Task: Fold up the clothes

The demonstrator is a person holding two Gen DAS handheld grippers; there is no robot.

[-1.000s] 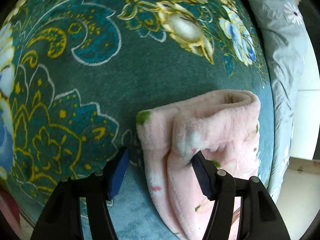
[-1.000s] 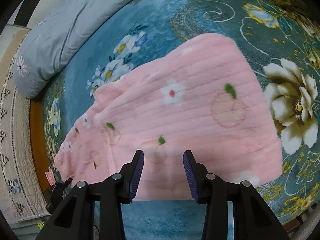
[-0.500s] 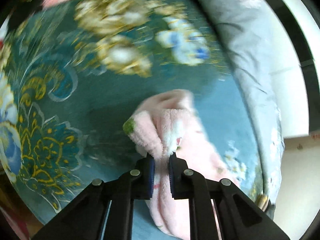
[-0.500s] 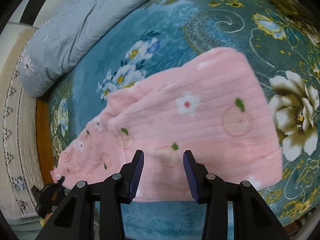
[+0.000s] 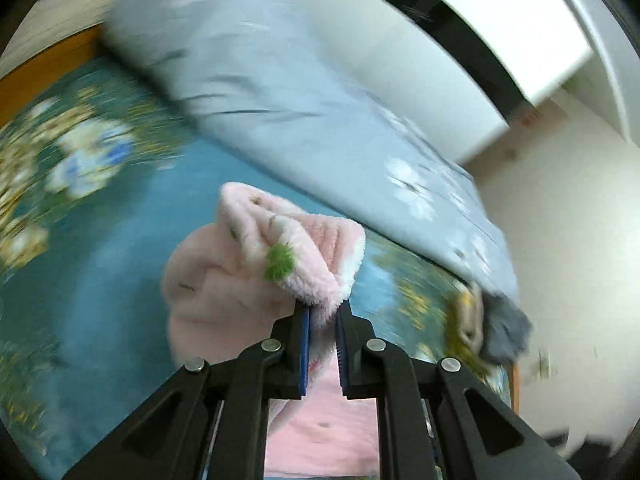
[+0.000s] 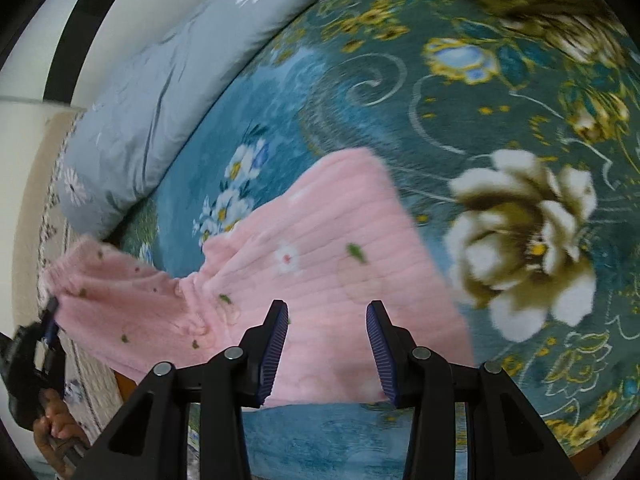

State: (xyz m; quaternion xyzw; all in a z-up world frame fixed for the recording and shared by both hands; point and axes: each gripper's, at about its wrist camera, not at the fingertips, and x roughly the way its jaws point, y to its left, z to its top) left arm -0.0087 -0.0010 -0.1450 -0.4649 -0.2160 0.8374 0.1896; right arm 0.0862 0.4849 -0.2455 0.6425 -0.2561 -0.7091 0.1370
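- Your left gripper is clamped on a bunched corner of the pink fleece garment; the jaws stand nearly together with plush pile squeezed between the blue pads.
- That pinched corner is raised off the bed, and a green leaf patch shows on the fold just above the fingertips. The left wrist view is blurred.
- Your right gripper has its jaws spread wide and grips nothing; it hangs over the near edge of the pink fleece garment.
- From the right wrist view, most of the garment lies flat on the teal floral bedspread, its ribbed face up, printed with small white flowers and green leaves.
- Its left end is pulled up and away toward your left gripper, seen at the left edge of that view, with your left hand below it.
- A large cream flower in the bedspread pattern sits just beside the garment's right edge.
- Farther off, a grey-blue pillow with white daisy print lies along the far side of the bed, well apart from the flat part of the garment.
- In the left wrist view, the same pillow runs behind the lifted corner, with a white wall beyond it.
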